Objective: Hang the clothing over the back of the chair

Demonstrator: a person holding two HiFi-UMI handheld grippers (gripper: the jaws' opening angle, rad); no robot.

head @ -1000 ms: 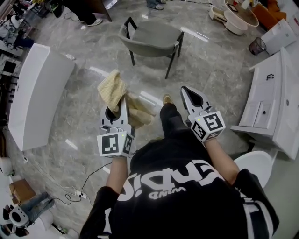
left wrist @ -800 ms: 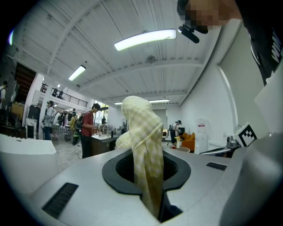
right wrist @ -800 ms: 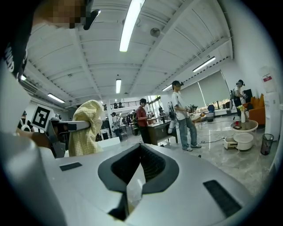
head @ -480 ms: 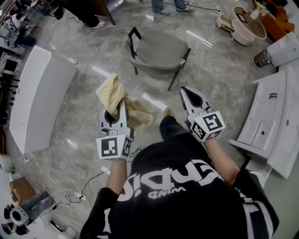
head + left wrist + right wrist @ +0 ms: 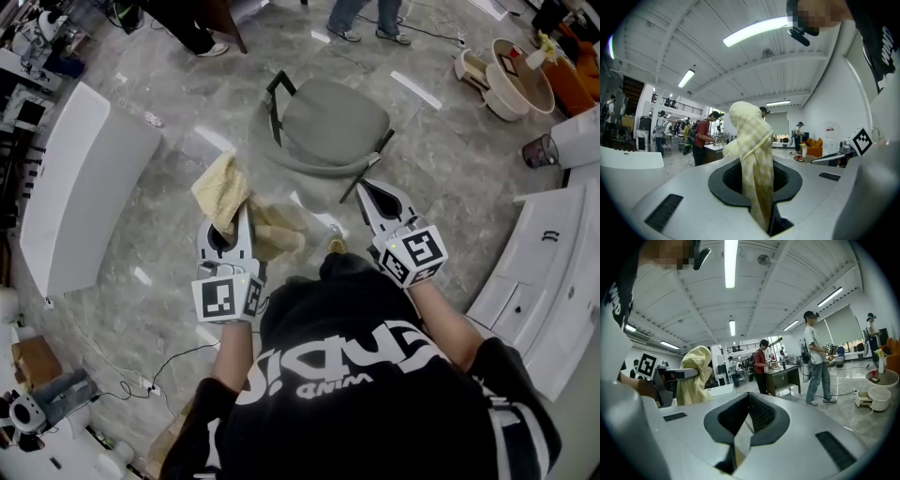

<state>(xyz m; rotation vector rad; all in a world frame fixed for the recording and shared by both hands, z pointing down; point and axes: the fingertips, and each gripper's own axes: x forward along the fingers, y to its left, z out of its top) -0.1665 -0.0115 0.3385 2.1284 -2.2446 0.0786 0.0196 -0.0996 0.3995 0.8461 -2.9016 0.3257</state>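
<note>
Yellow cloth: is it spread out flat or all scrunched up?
Scrunched up. The cloth hangs in a crumpled bunch, pinched in the left gripper, not on the chair yet.

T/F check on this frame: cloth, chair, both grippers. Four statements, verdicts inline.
1. The left gripper has its jaws shut on the yellow checked cloth. True.
2. The cloth already hangs over the back of the grey chair. False: it is in the left jaws, apart from the chair.
3. The right gripper grips a corner of the cloth. False: its jaws are together on nothing.
4. Both grippers point toward the chair. True.
</note>
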